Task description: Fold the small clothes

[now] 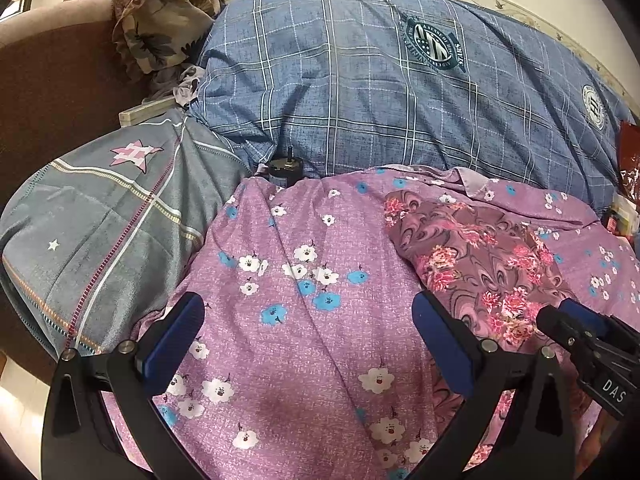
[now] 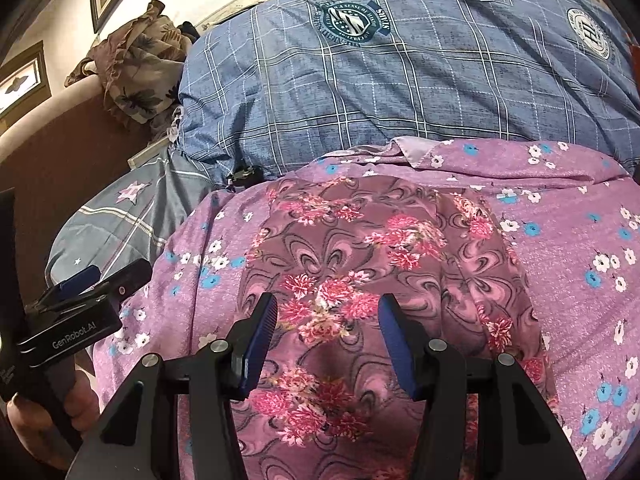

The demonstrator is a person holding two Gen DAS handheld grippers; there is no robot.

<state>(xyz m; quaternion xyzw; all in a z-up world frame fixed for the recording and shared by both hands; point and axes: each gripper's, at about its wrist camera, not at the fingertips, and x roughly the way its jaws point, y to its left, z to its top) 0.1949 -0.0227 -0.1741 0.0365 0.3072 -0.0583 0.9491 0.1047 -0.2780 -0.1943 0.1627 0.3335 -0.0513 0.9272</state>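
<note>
A small mauve garment with pink flowers and dark swirls (image 2: 372,264) lies flat on the purple flowered bedsheet (image 2: 576,240). It also shows in the left wrist view (image 1: 480,248), right of centre. My right gripper (image 2: 326,308) is open and empty, hovering over the garment's near middle. My left gripper (image 1: 308,312) is open and empty above bare sheet (image 1: 304,344), left of the garment. The right gripper (image 1: 560,320) shows at the left view's right edge; the left gripper (image 2: 108,276) shows at the right view's left edge.
A blue plaid quilt (image 1: 360,80) is piled behind the sheet. A grey pillow with a pink star (image 1: 104,220) lies at left, with a small black object (image 1: 284,168) at its edge. Brown patterned cloth (image 1: 160,16) hangs on the brown headboard (image 1: 52,88).
</note>
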